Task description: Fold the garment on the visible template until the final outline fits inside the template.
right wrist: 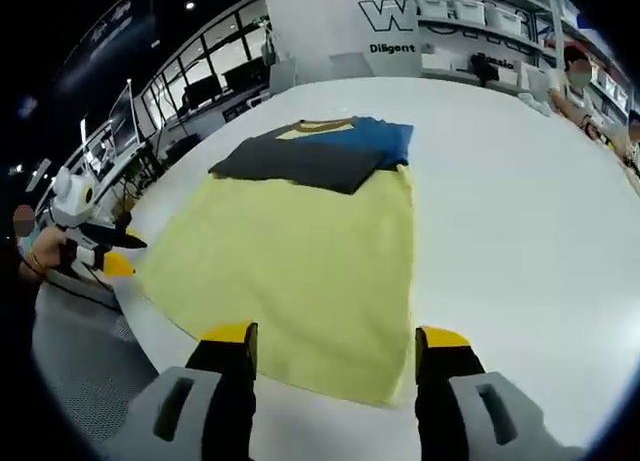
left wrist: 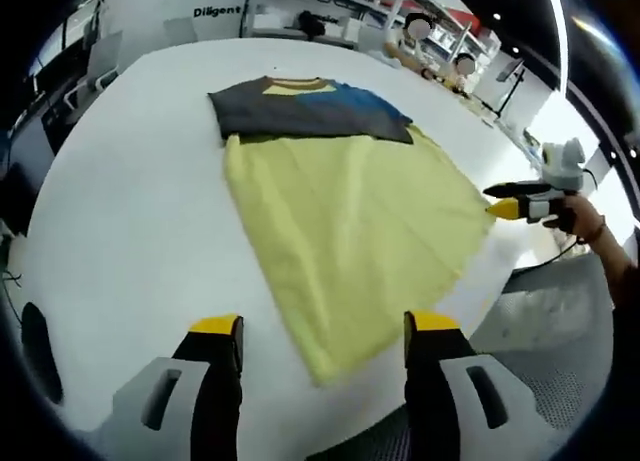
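Clearly early going: the shirt [left wrist: 350, 206] lies flat on the white counter [left wrist: 130, 211], its dark sleeves folded across the top (no template outline is discernible), but the long yellow body remains unfolded. Left gripper [left wrist: 325, 331] and right gripper [right wrist: 330, 343] hover at its hem, fingers apart, holding nothing.

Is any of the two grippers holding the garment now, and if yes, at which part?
Neither holds it. The left gripper and right gripper are open above the yellow, grey and blue garment spread on the white table, gripping nothing.
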`<state>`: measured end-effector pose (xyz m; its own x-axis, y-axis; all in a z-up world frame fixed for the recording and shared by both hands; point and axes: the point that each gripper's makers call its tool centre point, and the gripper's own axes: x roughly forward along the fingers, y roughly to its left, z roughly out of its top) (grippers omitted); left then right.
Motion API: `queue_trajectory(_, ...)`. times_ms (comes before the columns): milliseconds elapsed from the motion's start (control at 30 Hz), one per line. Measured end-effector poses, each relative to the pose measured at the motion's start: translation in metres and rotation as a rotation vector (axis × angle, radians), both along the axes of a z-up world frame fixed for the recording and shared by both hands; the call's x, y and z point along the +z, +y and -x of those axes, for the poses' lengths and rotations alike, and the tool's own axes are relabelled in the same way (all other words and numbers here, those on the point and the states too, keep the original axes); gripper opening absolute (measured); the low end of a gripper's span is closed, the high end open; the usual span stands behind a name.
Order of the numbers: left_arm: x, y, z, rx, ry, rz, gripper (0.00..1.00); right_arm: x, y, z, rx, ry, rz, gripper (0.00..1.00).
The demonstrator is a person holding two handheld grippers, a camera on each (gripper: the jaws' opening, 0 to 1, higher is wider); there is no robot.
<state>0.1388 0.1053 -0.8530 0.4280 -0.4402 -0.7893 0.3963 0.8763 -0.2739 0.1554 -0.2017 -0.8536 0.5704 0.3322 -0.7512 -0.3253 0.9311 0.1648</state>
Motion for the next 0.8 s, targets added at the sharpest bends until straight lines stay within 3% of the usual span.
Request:
queue_trajectory(167, -0.002, 0.000, 0.006, 0.022, 0.003, -0.022, 0.53, -0.005, -0.006, 0.005, -0.017, 0.019, 0.027, 0.51)
queue_trajectory(267, -0.005, 0.005, 0.009, 0.020, 0.009, -0.081, 0.43, -0.004, -0.009, 0.007, -0.037, 0.016, 0.029, 0.45)
queue_trajectory(300, -0.006, 0.006, 0.009, 0.015, 0.005, -0.090, 0.41, -0.004, -0.010, 0.008, -0.045, 0.018, 0.031, 0.42)
queue_trajectory(333, -0.006, 0.009, 0.009, 0.060, 0.014, -0.092, 0.39, -0.003, -0.013, 0.009, -0.057, 0.009, 0.037, 0.39)
queue_trajectory(433, -0.007, 0.008, 0.013, 0.054, 0.013, -0.109, 0.35, -0.008, -0.021, 0.014, -0.077, 0.014, 0.072, 0.27)
queue_trajectory(533, -0.008, 0.007, 0.017, 0.041, 0.019, -0.128, 0.32, -0.012, -0.025, 0.019, -0.097, 0.035, 0.072, 0.22)
queue_trajectory(633, -0.007, 0.004, 0.022, 0.069, 0.042, -0.107, 0.34, -0.014, -0.027, 0.021, -0.116, 0.043, 0.057, 0.18)
queue_trajectory(800, -0.010, 0.005, 0.025, 0.098, 0.055, -0.115, 0.22, -0.016, -0.028, 0.023, -0.128, 0.048, 0.057, 0.04)
